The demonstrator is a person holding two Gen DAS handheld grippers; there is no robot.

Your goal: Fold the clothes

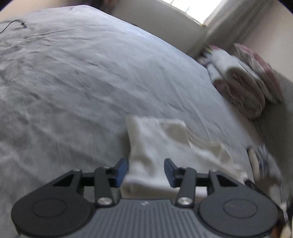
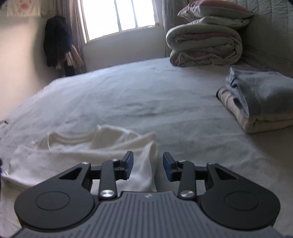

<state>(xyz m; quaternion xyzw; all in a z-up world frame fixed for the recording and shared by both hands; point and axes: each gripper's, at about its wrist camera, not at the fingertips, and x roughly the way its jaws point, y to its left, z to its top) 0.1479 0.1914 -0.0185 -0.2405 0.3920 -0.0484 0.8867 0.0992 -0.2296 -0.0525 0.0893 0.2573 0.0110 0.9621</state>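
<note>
A white garment [image 1: 164, 144] lies partly folded on the pale grey bedsheet [image 1: 77, 76]. In the left wrist view my left gripper [image 1: 146, 171] hovers over the garment's near edge, jaws apart, no cloth pinched between the blue pads. In the right wrist view the same white garment [image 2: 77, 155] spreads to the left, neckline showing. My right gripper [image 2: 148, 167] stands over the garment's right edge, jaws apart; the cloth edge runs under the gap and neither pad presses on it.
A rolled quilt with pillows [image 2: 205, 45] is stacked at the bed's far right by the headboard. Folded blue and cream towels [image 2: 260, 102] sit on the right. Dark clothes [image 2: 56, 42] hang by the window [image 2: 119, 16]. A thin cable [image 1: 12, 25] lies on the sheet.
</note>
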